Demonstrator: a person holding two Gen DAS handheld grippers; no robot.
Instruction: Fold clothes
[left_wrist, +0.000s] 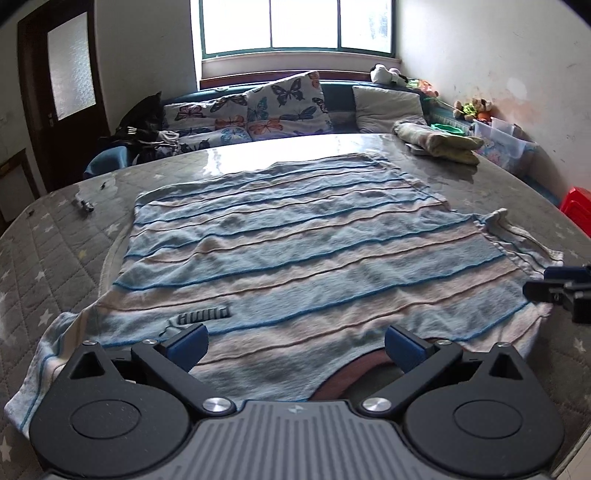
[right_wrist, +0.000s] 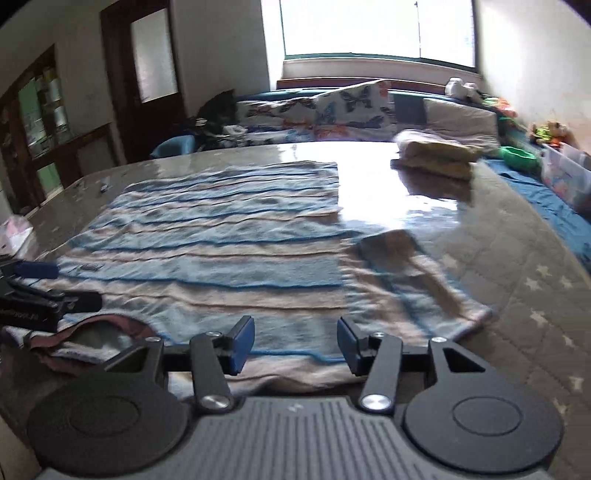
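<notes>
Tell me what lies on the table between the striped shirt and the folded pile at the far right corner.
Nothing: in the right wrist view only bare, glossy table separates the striped shirt from the folded pile. The left wrist view agrees.

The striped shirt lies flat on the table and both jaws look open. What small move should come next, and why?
Probably lower the right gripper and close it on the near right sleeve, to fold it inward. The shirt is spread flat, collar near, both sleeves still out to the sides. Both grippers, the left too, hang open and empty at the near edge.
</notes>
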